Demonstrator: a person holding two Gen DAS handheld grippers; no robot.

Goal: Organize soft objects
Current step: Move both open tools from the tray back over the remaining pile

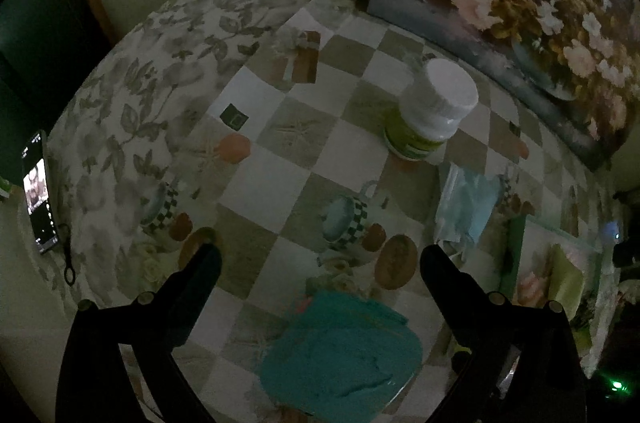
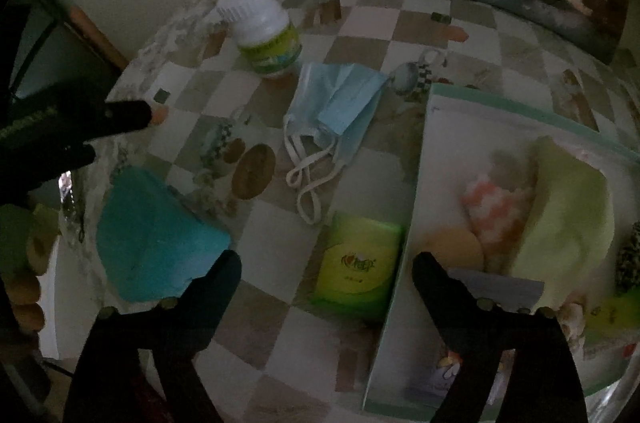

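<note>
Here both tongs, left (image 1: 320, 255) and right (image 2: 326, 263), point steeply down (jaws apart, empty) over the checkered table (image 1: 272, 179).

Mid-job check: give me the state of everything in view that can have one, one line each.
Left hand-held gripper: open, empty.
Right hand-held gripper: open, empty.
White-capped bottle: upright, capped.
Face mask: crumpled on the table, loops loose.
Teal cloth: lying flat on the table.
Green tissue pack: lying flat beside the box.
Box: open, soft items inside.
Phone: screen lit.
</note>
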